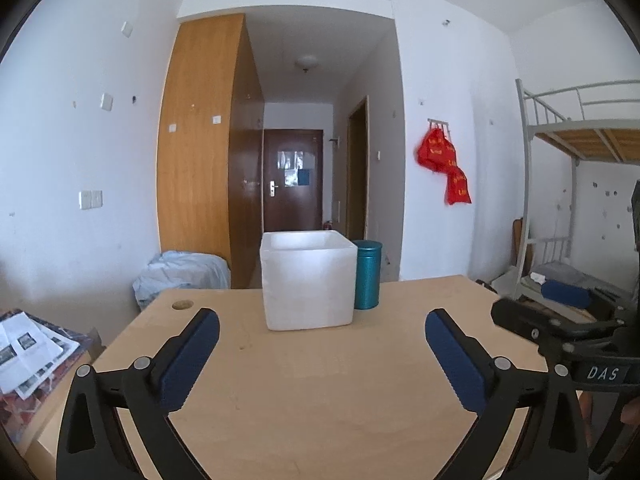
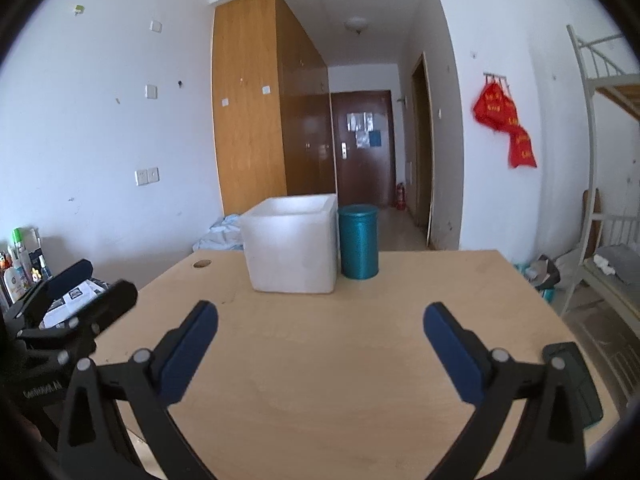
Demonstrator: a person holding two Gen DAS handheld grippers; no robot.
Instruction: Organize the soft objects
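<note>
A white foam box (image 1: 308,280) (image 2: 291,246) stands open-topped near the far edge of the light wooden table (image 1: 320,392) (image 2: 320,368). A teal lidded canister (image 1: 367,274) (image 2: 359,242) stands upright right beside it, on its right. My left gripper (image 1: 322,330) hovers over the near part of the table, open, nothing between its blue pads. My right gripper (image 2: 320,322) is likewise open and holds nothing; it also shows at the right edge of the left wrist view. No soft object shows on the table; the box's inside is hidden.
A dark flat object (image 2: 576,384) lies at the table's right near edge. Papers (image 1: 28,346) lie on a lower surface to the left. A crumpled pale cloth (image 1: 184,272) sits on the floor behind the table. A bunk bed (image 1: 580,140) stands to the right.
</note>
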